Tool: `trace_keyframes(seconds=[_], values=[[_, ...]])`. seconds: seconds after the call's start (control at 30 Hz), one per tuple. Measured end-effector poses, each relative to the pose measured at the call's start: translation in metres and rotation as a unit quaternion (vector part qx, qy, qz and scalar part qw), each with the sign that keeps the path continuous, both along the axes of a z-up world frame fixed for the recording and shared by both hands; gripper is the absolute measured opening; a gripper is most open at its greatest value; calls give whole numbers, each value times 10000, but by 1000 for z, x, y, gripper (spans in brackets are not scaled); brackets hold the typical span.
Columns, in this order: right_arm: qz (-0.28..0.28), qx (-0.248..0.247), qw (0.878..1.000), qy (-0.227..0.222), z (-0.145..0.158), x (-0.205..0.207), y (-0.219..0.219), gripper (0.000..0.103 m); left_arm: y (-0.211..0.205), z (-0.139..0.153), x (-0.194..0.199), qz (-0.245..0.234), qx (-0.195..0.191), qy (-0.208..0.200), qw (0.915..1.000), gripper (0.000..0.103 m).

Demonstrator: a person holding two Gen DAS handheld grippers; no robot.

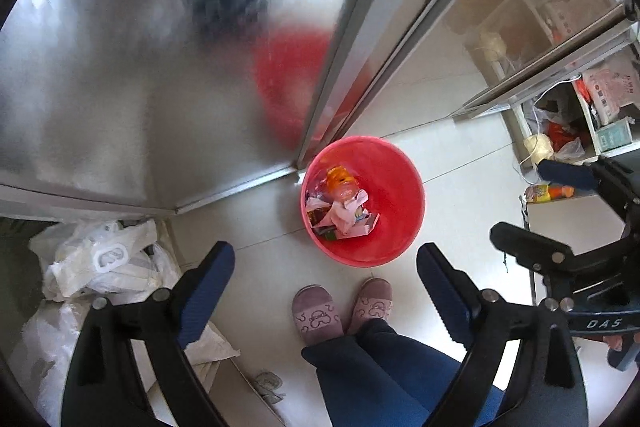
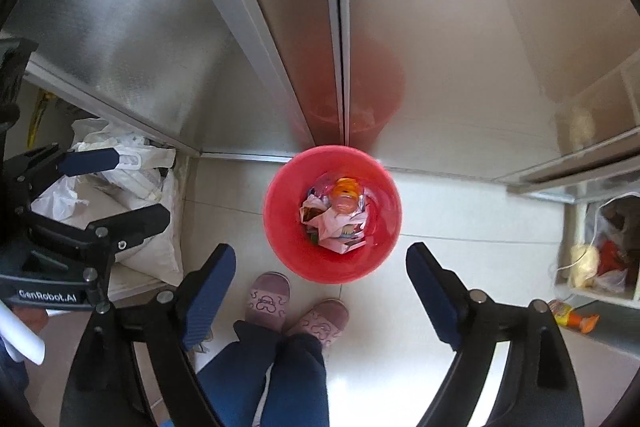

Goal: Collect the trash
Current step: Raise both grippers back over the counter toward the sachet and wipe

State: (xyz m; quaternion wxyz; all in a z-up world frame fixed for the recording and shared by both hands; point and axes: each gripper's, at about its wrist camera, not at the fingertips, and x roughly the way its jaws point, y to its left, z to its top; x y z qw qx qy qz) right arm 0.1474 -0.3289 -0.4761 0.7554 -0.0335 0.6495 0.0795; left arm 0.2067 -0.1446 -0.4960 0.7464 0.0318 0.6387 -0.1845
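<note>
Above red bin (image 2: 376,247) w/ trash (image 2: 334,223), left tongs (image 1: 326,291) & right tongs (image 2: 320,291) both released, holding nothing.

The pale tiled floor (image 2: 440,211) carried a red bin (image 2: 280,227) standing against the foot of the metal sliding doors (image 2: 280,67), with crumpled wrappers (image 2: 332,227) inside. White plastic bags (image 2: 136,167) were heaped at the floor's left edge. A small orange-capped bottle (image 2: 570,315) lay on its side near the right edge, beside a low shelf (image 2: 600,293). Two purple slippers (image 2: 268,297) stood just before the bin.
</note>
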Motion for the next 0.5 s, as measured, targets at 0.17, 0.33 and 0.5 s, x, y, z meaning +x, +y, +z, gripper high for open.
trace_keyframes(seconds=[0.17,0.33,0.5], values=[[-1,-47,9999,-122,54,-1,-1,92,2,54,-1,40,-75,-84,9999,91],[-105,20,9990,-426,120,-7,0,102,5,121,-5,93,-174,-220,9996,91],[-200,-80,9982,-562,180,-10,1,102,7,186,-13,189,-183,-346,9991,91]])
